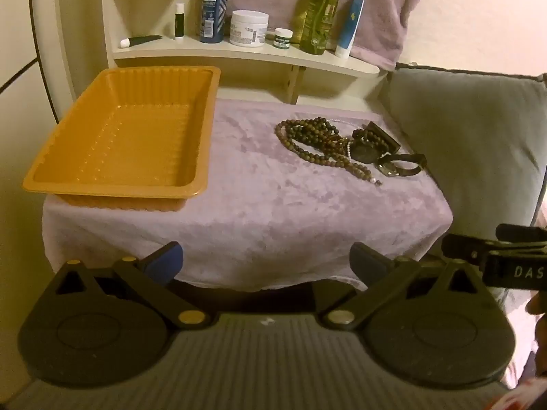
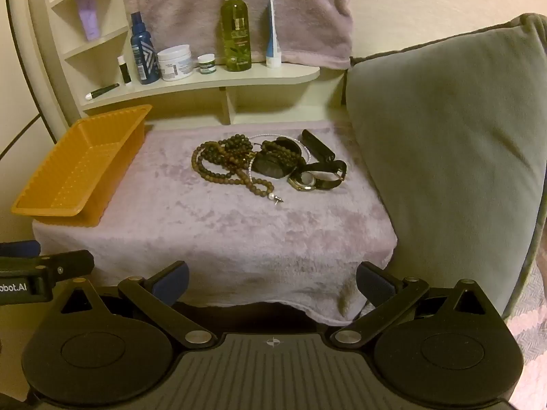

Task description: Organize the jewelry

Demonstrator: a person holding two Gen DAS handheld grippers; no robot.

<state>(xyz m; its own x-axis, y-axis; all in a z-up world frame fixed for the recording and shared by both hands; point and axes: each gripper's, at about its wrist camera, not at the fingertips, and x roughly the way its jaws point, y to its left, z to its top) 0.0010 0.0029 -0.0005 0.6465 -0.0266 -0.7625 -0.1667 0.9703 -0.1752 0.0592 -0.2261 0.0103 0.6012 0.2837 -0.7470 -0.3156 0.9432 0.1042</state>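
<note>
A pile of jewelry lies on the lilac towel (image 1: 246,191) (image 2: 218,225): brown bead necklaces (image 1: 314,140) (image 2: 225,160), a thin pearl strand (image 2: 273,135), a dark oval piece (image 2: 271,167), a black bar (image 2: 318,145) and a wristwatch (image 1: 400,165) (image 2: 314,179). An empty orange tray (image 1: 123,136) (image 2: 78,167) stands at the towel's left. My left gripper (image 1: 266,263) is open, short of the towel's front edge. My right gripper (image 2: 271,282) is open, also in front of the edge. Both hold nothing.
A grey cushion (image 1: 471,143) (image 2: 444,171) rises right of the towel. A cream shelf (image 1: 239,51) (image 2: 205,82) behind holds bottles, jars and tubes. A second towel (image 2: 236,7) hangs on the wall. The right gripper's side (image 1: 495,259) shows in the left view.
</note>
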